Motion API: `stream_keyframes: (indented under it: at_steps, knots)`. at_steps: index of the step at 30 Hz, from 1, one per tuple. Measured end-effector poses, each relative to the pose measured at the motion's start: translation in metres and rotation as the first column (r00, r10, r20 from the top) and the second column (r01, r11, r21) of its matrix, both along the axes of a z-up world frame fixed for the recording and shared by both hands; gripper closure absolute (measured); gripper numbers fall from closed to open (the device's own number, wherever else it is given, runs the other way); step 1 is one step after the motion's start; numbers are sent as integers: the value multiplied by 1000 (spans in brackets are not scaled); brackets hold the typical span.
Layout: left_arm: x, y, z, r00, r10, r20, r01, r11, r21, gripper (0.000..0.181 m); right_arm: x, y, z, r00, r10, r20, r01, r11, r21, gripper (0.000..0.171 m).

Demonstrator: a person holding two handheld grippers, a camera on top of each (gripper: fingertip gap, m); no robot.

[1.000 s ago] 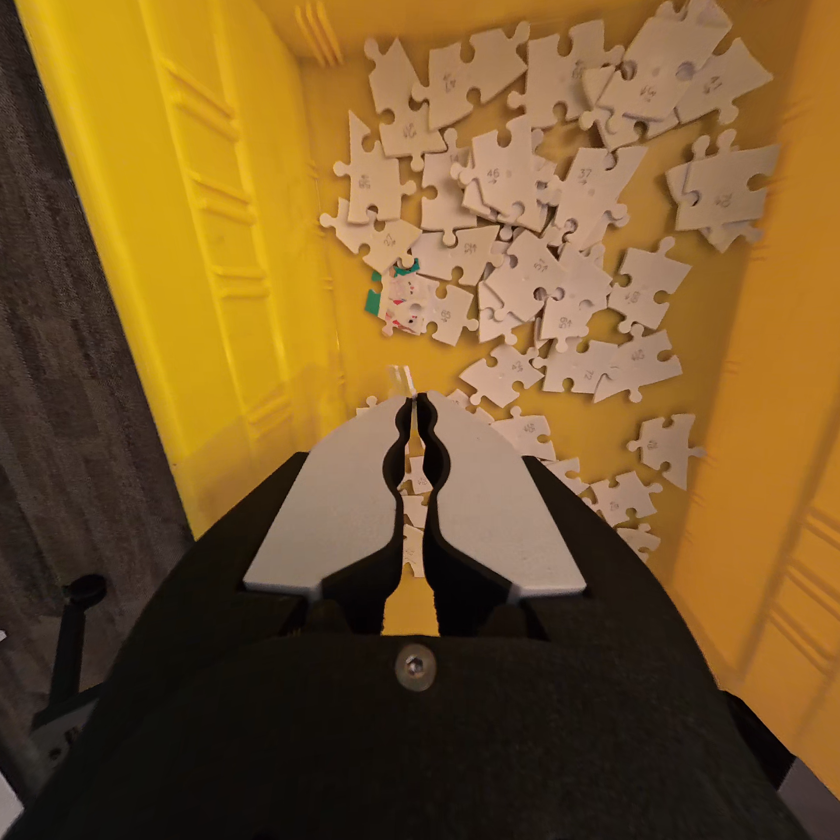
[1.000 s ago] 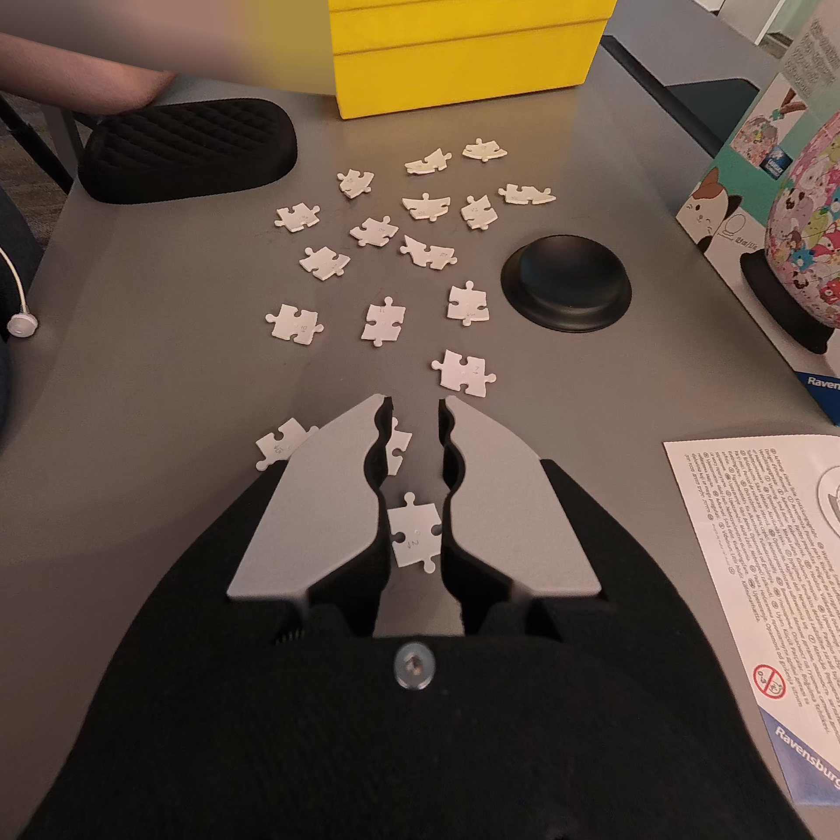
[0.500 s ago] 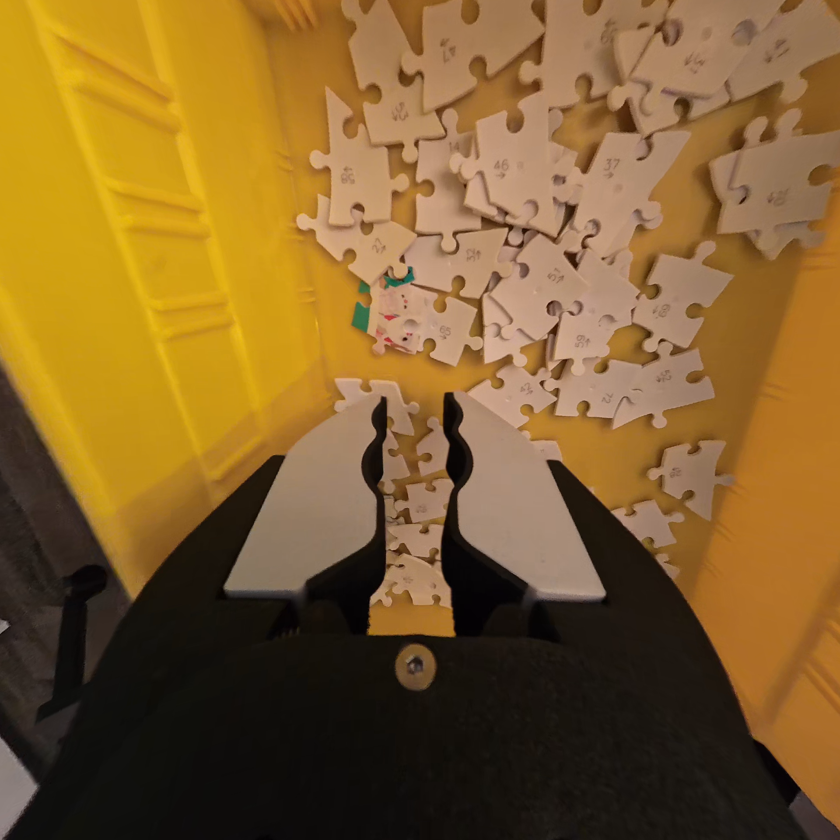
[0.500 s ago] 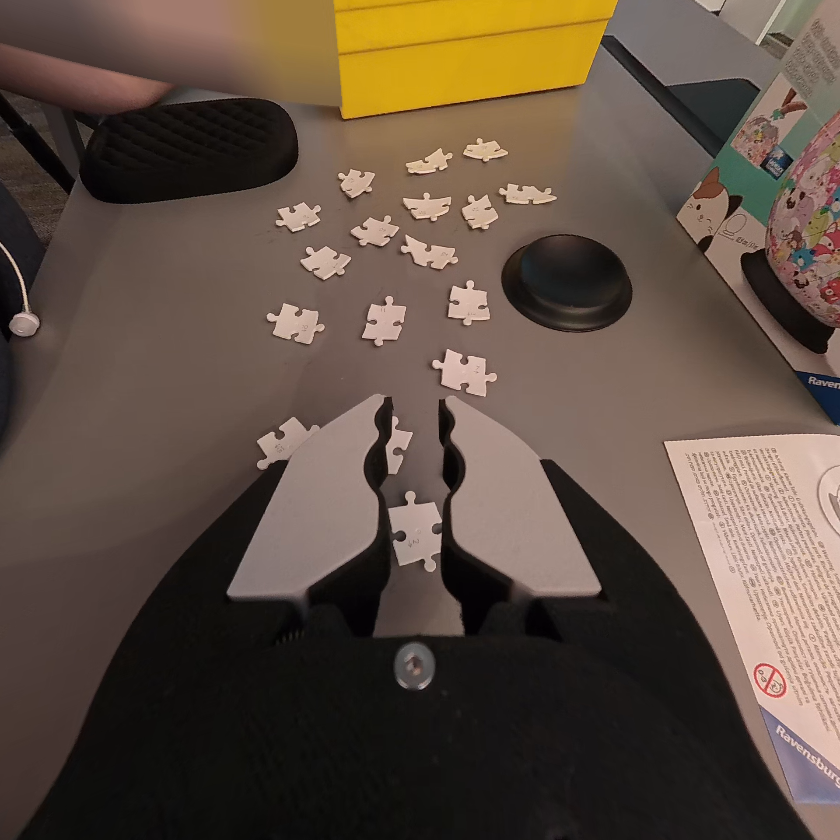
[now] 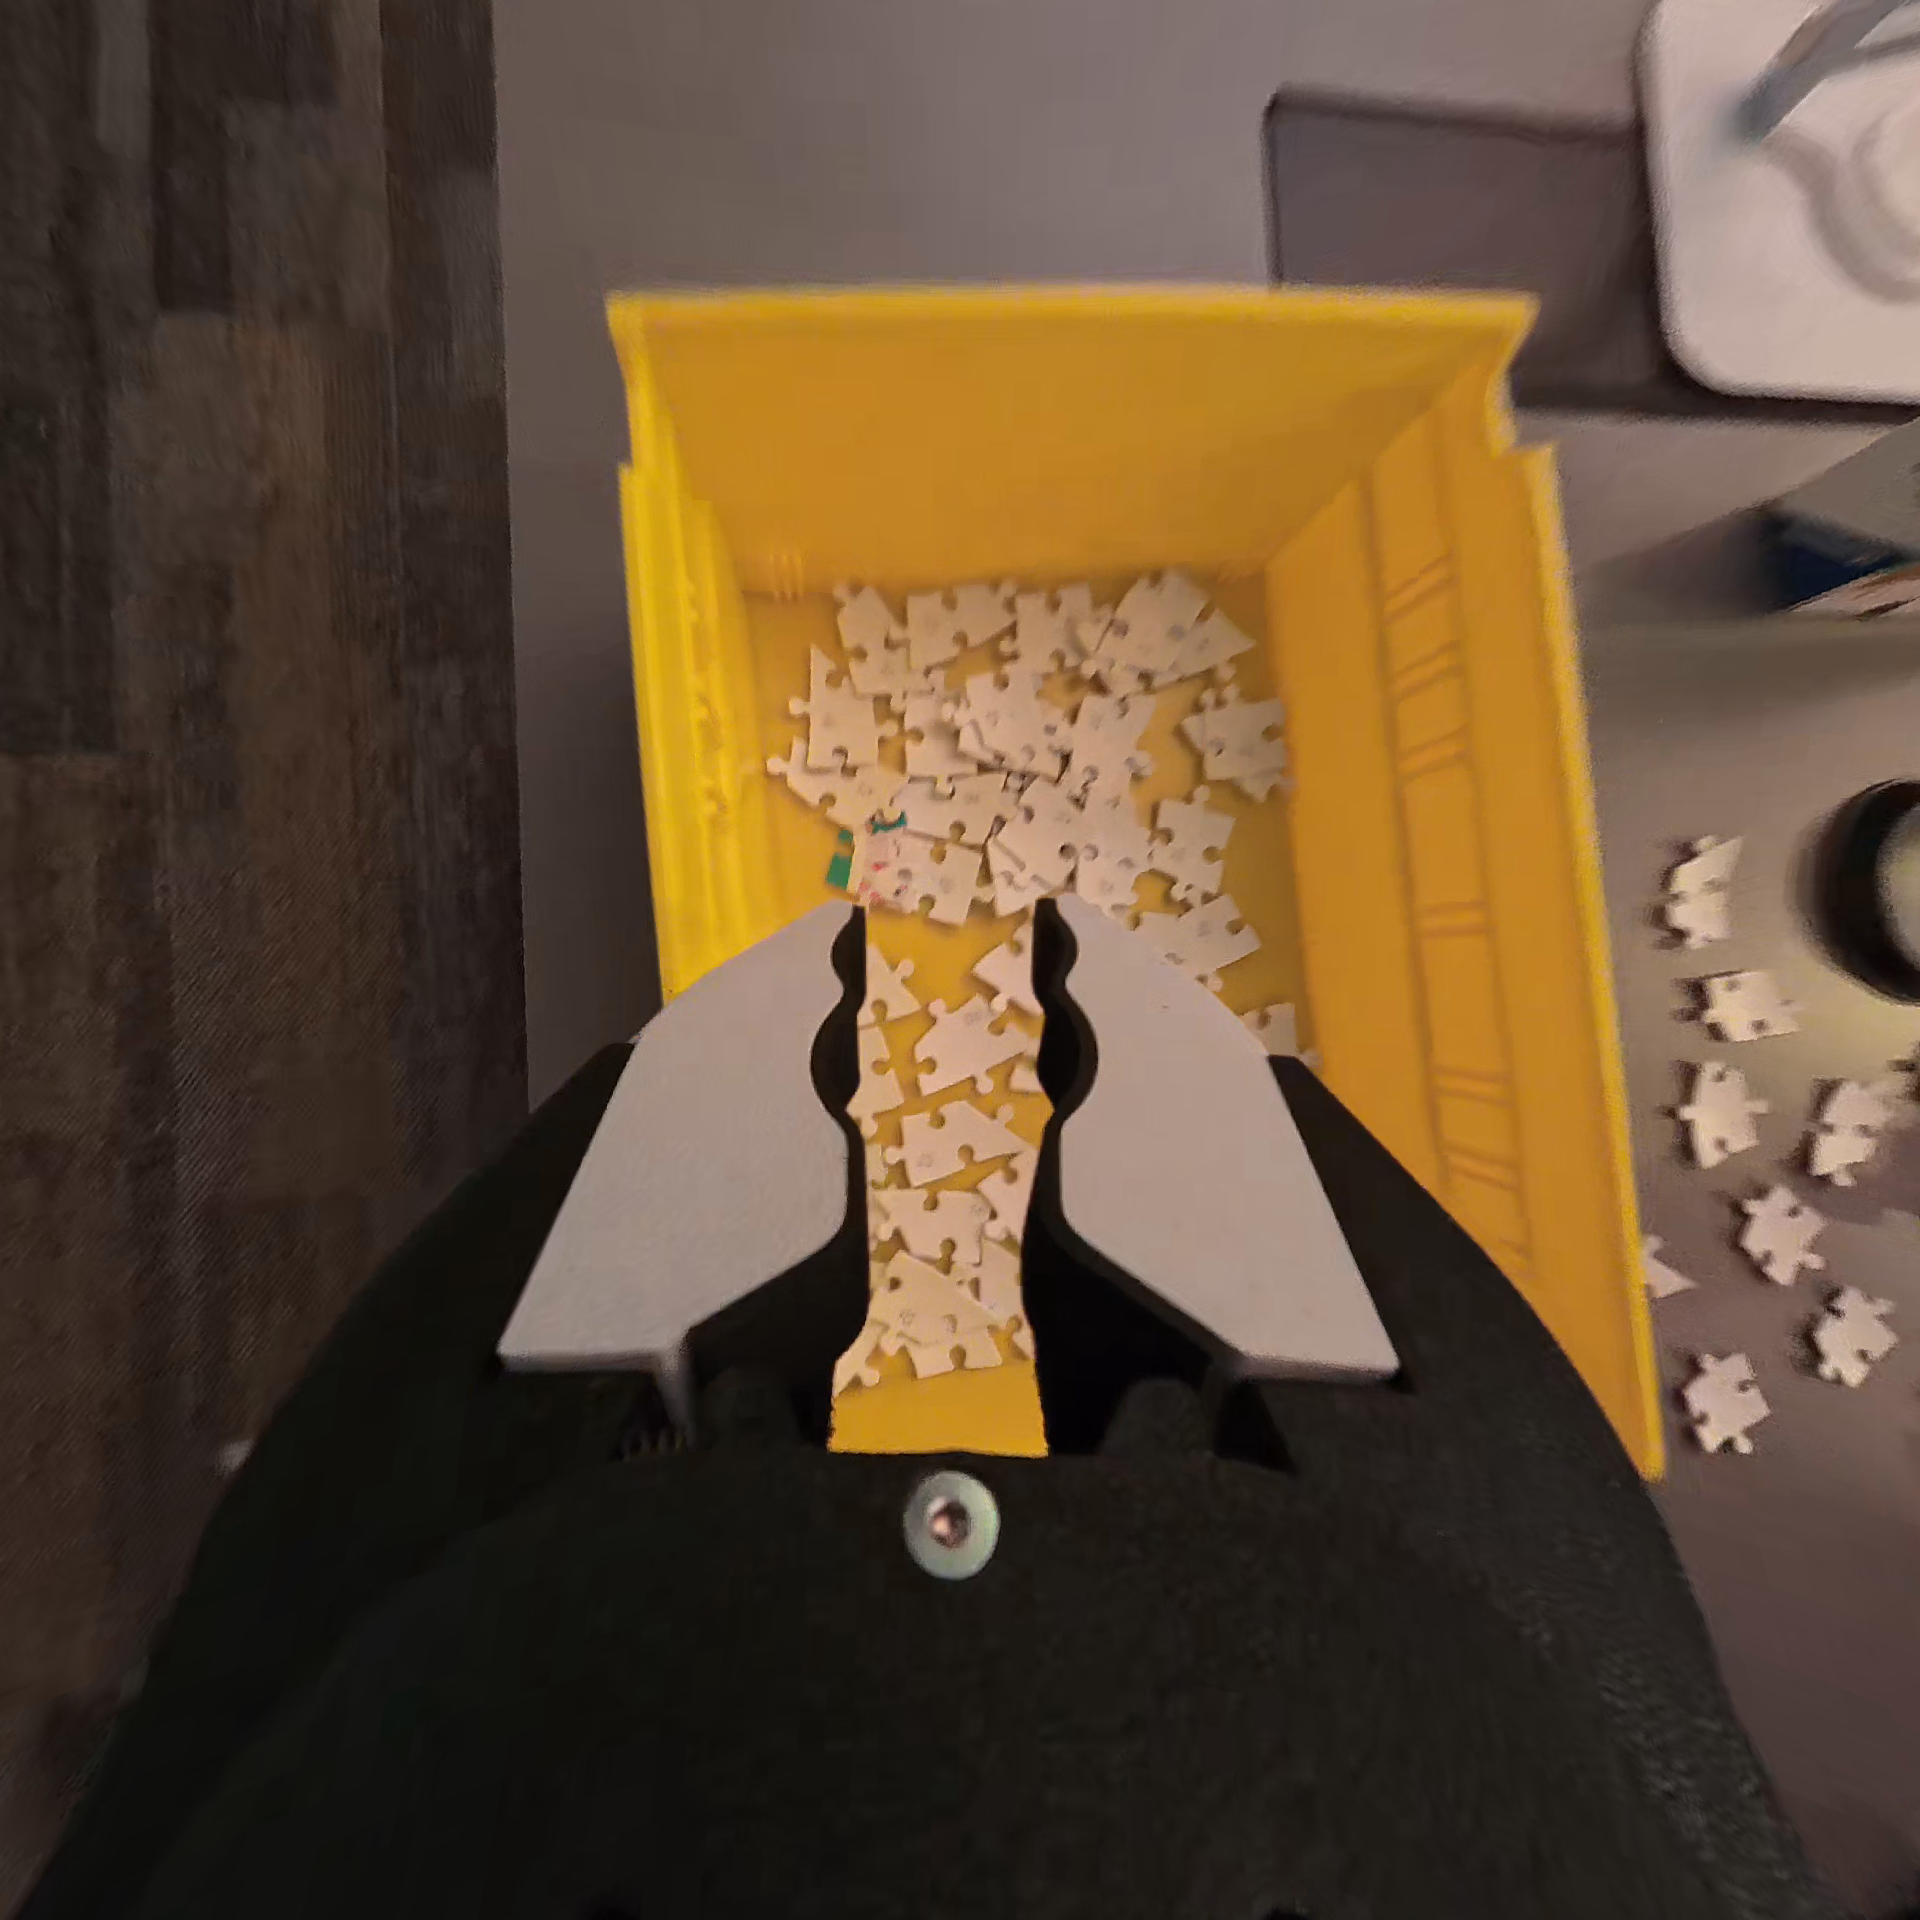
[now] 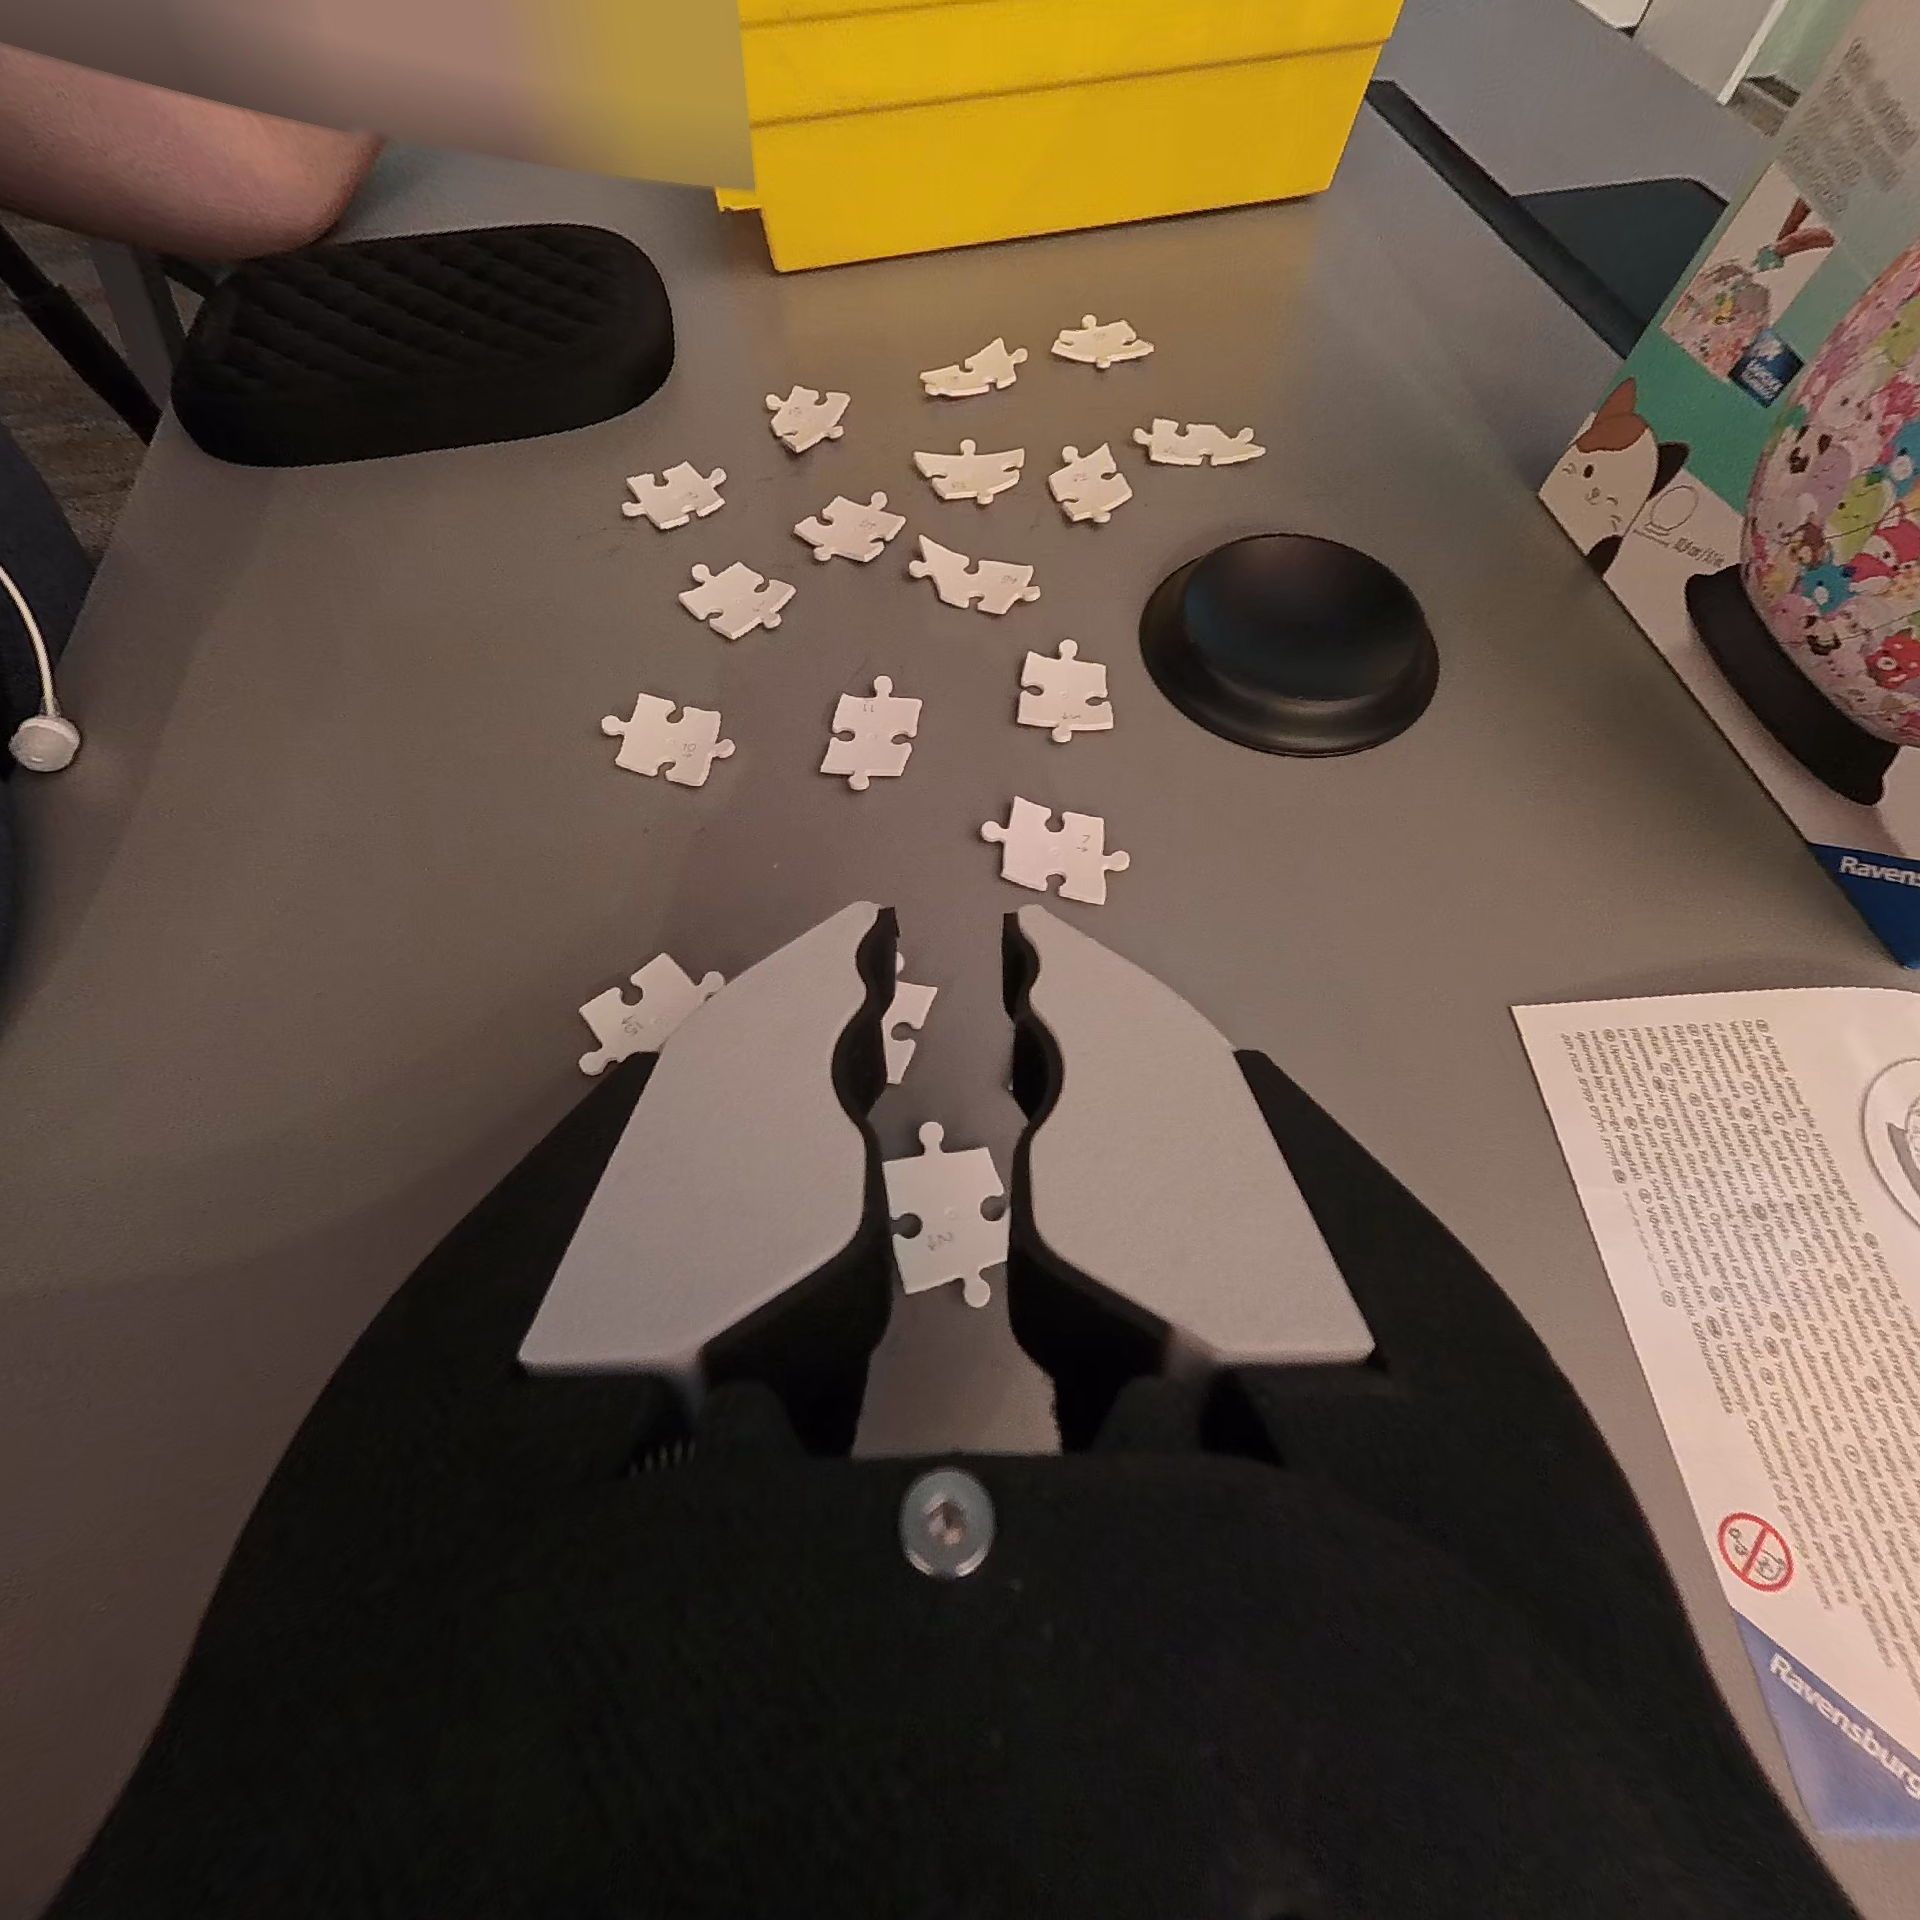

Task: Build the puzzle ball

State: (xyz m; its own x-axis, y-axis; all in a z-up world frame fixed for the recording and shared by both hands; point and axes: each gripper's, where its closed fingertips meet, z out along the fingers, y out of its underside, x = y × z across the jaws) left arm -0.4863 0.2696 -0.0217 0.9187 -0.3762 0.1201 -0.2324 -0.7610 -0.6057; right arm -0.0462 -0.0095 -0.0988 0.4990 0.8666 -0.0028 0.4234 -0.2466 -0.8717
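In the left wrist view a yellow bin holds a heap of white puzzle pieces, face down, with one coloured piece among them. My left gripper is open and empty, high above the bin. In the right wrist view several white puzzle pieces lie spread on the grey table. My right gripper is open and empty just above the table, with one piece lying between its fingers. A black round stand sits to the right of the pieces.
The puzzle box stands at the right edge, an instruction sheet lies front right. A black padded rest and a person's arm are at the far left. The yellow bin is at the back. The gap from one gripper's tips to the other's is roughly 55 centimetres. The black padded rest is about equally far from each gripper, around 35 centimetres.
My left gripper has opened and pulled up and back out of the bin, so the whole bin now shows. The right gripper has not moved.
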Motion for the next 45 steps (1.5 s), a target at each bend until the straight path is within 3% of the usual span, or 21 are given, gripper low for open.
stream_keyframes:
  at_steps: [3, 7, 13, 16, 18, 19, 21, 26, 32, 45]
  knots:
    - [3, 2, 45, 989, -40, 146, 13, 984, 180, 151, 1, 2, 1, 1000, -8, -7, 8, 1000, 8, 151]
    - [1, -3, 105, 947, -148, 285, 0, 888, 460, 151, 3, 5, 6, 999, -24, -27, 25, 999, 28, 151]
    - [21, -26, 126, 843, -447, 298, 121, 699, 705, 133, 7, 10, 14, 996, -53, -68, 57, 997, 58, 151]
    - [42, -24, 100, 810, -505, 298, 233, 743, 628, 137, 8, 11, 14, 995, -61, -73, 65, 996, 56, 151]
    - [46, -11, 53, 897, -408, 168, 298, 841, 452, 149, 8, 11, 12, 996, -61, -67, 64, 997, 50, 151]
    - [39, -2, 23, 946, -323, 39, 293, 897, 330, 153, 8, 11, 12, 996, -60, -66, 63, 997, 49, 151]
    - [31, 6, -24, 955, -249, -159, 273, 950, 150, 153, 7, 11, 11, 996, -57, -63, 60, 997, 46, 151]
    - [18, 22, -83, 921, -168, -351, 175, 985, -11, 152, 8, 9, 10, 997, -53, -55, 55, 998, 42, 151]
    - [8, 33, -113, 938, -117, -327, 96, 992, -81, 151, 5, 5, 8, 999, -33, -35, 34, 999, 37, 151]
    - [2, 36, -122, 886, -96, -454, 67, 995, -79, 151, -1, -1, 1, 1000, 1, 8, -1, 1000, 18, 151]
